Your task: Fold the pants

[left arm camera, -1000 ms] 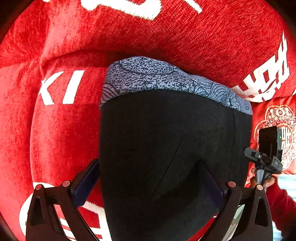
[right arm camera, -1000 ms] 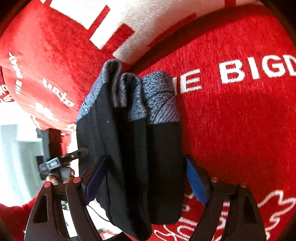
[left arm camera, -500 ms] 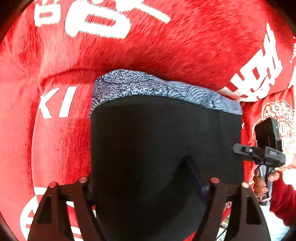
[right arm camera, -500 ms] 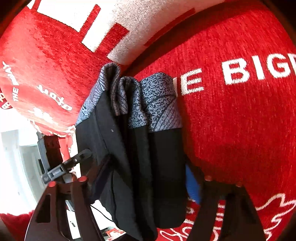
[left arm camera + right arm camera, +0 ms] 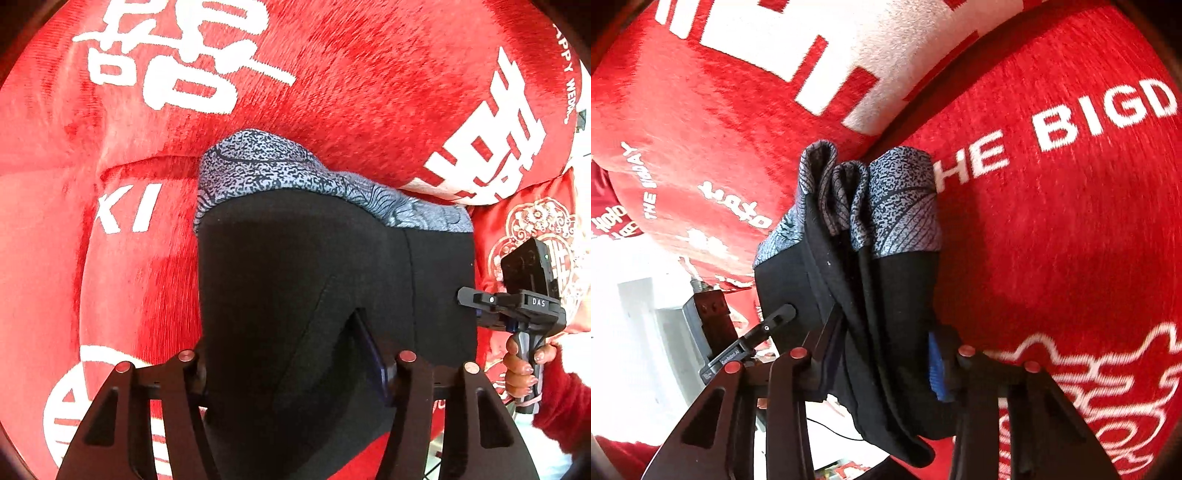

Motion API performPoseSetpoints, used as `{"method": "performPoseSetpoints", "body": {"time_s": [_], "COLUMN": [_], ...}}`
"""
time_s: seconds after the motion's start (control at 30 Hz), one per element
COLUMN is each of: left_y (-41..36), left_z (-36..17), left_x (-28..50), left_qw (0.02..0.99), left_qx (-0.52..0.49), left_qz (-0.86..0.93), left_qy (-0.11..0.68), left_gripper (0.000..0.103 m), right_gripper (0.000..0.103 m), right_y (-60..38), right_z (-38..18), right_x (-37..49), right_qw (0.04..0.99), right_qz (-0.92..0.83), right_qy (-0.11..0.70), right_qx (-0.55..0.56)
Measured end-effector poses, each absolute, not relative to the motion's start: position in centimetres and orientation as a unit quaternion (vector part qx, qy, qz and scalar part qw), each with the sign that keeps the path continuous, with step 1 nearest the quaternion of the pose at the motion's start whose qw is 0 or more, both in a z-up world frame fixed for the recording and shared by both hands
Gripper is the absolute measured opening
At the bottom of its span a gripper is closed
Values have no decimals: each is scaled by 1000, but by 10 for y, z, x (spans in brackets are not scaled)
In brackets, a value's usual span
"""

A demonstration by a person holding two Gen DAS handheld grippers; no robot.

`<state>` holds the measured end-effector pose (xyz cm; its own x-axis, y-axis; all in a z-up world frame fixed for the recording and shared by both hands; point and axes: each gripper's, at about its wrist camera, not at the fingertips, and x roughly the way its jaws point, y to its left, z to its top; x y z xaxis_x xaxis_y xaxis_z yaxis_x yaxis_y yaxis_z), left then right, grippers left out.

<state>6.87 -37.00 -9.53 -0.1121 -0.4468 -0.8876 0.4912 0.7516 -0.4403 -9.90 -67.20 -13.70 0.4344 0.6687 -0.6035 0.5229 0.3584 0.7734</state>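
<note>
Now both claws carry the black pants [image 5: 303,295] together, lifted in front of a red sofa cover [image 5: 332,92] printed with white characters. Seen from the left wrist, the left claw [image 5: 291,354] is closed on the black fabric: its right pad bites into a fold while the left pad is hidden behind the cloth. The patterned grey waistband [image 5: 314,177] runs across the far edge of the bundle, from far left down toward the right, so the garment's long axis at this moment lies left to right between the two hands.

At the right edge of that view, the right claw [image 5: 469,299] reaches in from the side and touches the pants' right edge, with the person's hand [image 5: 524,365] wrapped around its handle. From the right wrist, the right claw [image 5: 882,354] is clamped on several stacked layers of pants [image 5: 886,314], whose waistband [image 5: 882,195] shows three bunched folds pointing away toward the cushion seam. The left claw [image 5: 783,314] appears at the left there, touching the same bundle.

Judging by the layers, the pants are already folded at least once and are held off the sofa. The next move probably turns on keeping the waistband edge level across both claws while lowering it onto the seat; each claw grips its own end, so neither is clearly nearer.
</note>
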Motion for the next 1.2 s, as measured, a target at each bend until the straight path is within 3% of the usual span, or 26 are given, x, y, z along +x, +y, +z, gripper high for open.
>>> {"method": "performPoseSetpoints", "body": {"time_s": [0.33, 0.6, 0.73, 0.9, 1.03, 1.07, 1.17, 1.2], "left_y": [-337, -304, -294, -290, -277, -275, -279, -283], "left_z": [-56, -101, -117, -97, -69, -62, -47, -42], "left_x": [19, 0, -2, -4, -4, -6, -16, -20], "left_qw": [679, 652, 671, 703, 724, 726, 728, 728], "left_qx": [21, 47, 67, 112, 111, 109, 106, 107], "left_qz": [-329, -319, -310, -288, -284, -289, -310, -323], "left_qy": [656, 686, 670, 640, 618, 614, 602, 595], "left_gripper": [62, 62, 85, 85, 85, 85, 85, 85], "right_gripper": [42, 42, 50, 59, 60, 59, 26, 26], "right_y": [-639, -602, -587, -578, -579, -579, -574, -570], "right_z": [-100, -124, -134, -111, -87, -82, -69, -64], "right_x": [-129, -163, -161, -158, -168, -173, -184, -187], "right_qw": [633, 613, 628, 652, 675, 679, 689, 693], "right_qz": [101, 71, 36, -25, -74, -84, -95, -99], "right_qy": [531, 552, 570, 598, 612, 612, 604, 600], "right_qx": [554, 560, 529, 465, 406, 396, 390, 387]}}
